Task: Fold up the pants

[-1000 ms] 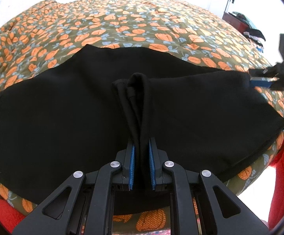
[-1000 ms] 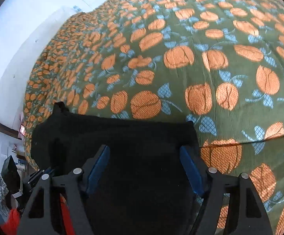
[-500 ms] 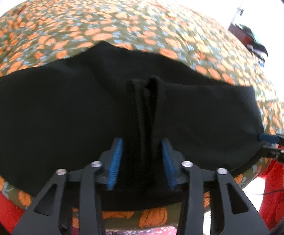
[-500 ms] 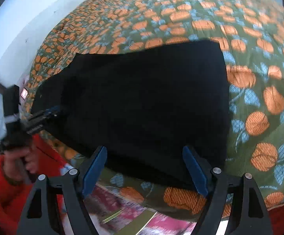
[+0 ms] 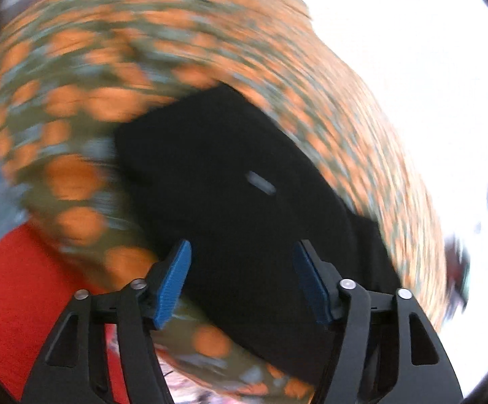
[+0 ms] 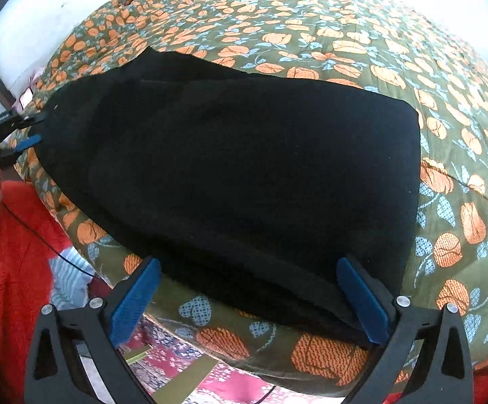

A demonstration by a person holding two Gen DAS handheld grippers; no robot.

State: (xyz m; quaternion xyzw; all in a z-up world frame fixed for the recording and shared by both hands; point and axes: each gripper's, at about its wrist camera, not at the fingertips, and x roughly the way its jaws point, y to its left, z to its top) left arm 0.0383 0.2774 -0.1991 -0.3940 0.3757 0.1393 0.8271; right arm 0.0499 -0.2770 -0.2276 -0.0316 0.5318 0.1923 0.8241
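The black pants (image 6: 244, 175) lie folded flat near the bed's front edge. In the blurred left wrist view the pants (image 5: 244, 202) stretch away ahead of my left gripper (image 5: 242, 282), which is open and empty at their near end. My right gripper (image 6: 249, 299) is open and empty, held back just off the pants' near long edge. The left gripper also shows in the right wrist view (image 6: 30, 131) at the pants' far left end, jaws apart.
The bed has a green quilt with orange flowers (image 6: 361, 43). The person's red sleeve (image 6: 11, 235) is at the left. A patterned rug (image 6: 230, 383) lies on the floor below the bed's edge. A white wall stands behind.
My left gripper let go of the pinched fold, opened wide and swung to the pants' end. My right gripper stayed open and pulled back toward the bed's edge.
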